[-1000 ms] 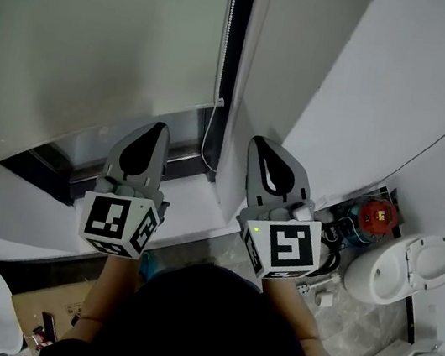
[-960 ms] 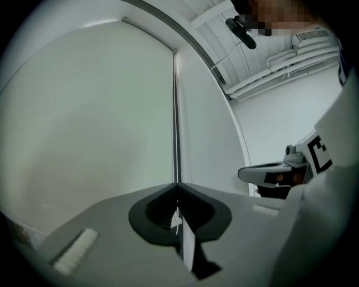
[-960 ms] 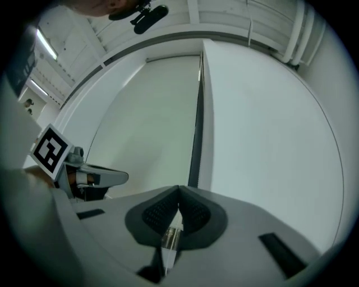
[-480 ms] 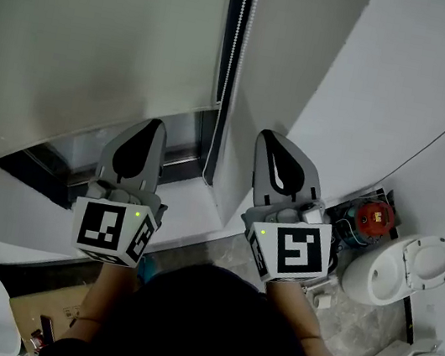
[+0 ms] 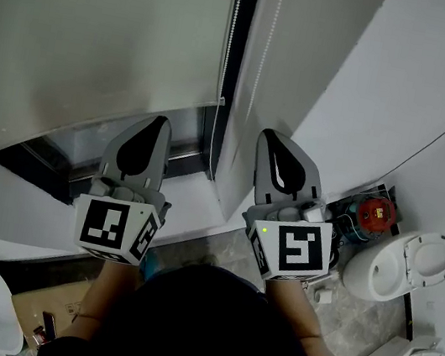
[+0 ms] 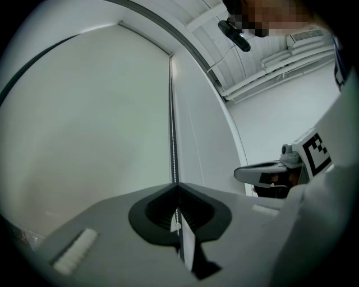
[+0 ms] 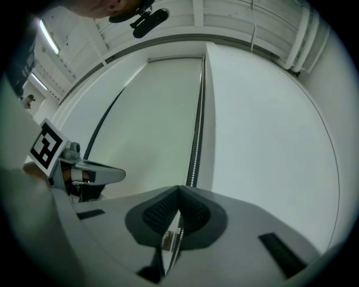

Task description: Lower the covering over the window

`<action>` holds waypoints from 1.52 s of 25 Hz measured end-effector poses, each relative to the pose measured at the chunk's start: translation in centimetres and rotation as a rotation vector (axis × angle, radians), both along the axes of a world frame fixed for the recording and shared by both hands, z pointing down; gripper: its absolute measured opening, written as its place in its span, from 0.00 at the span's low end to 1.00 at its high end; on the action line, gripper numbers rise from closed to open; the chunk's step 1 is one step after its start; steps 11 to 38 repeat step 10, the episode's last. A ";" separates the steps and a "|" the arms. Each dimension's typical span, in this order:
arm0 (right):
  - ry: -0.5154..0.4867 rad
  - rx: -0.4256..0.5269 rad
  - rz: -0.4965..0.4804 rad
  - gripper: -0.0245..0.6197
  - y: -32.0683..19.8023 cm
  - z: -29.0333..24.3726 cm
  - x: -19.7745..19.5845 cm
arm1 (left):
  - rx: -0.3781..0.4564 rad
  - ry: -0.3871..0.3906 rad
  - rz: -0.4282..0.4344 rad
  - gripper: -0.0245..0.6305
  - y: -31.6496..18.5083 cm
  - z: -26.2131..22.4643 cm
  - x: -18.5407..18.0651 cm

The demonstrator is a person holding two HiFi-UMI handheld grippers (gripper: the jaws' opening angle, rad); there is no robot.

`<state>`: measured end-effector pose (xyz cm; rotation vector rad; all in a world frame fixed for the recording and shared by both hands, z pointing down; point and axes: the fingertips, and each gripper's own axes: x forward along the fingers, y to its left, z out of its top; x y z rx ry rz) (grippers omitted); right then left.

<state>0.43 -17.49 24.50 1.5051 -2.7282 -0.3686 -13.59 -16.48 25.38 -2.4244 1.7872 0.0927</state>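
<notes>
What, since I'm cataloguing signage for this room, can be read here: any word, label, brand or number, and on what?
No text can be read in any view.
Left marker cube: a black-and-white square pattern, no letters or digits.
Right marker cube: a pattern only, no letters or digits.
Red device on the floor: any label on it is too small to read.

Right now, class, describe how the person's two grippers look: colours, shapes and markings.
The left gripper and right gripper are grey, tapering to a point, each with a black teardrop recess. Each carries a white cube with black square markers; a small green light shows on the right cube.
</notes>
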 end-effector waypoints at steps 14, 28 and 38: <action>-0.007 0.006 0.020 0.06 -0.2 0.2 -0.9 | -0.003 -0.009 0.033 0.06 0.0 0.3 -0.3; -0.007 0.006 0.020 0.06 -0.2 0.2 -0.9 | -0.003 -0.009 0.033 0.06 0.0 0.3 -0.3; -0.007 0.006 0.020 0.06 -0.2 0.2 -0.9 | -0.003 -0.009 0.033 0.06 0.0 0.3 -0.3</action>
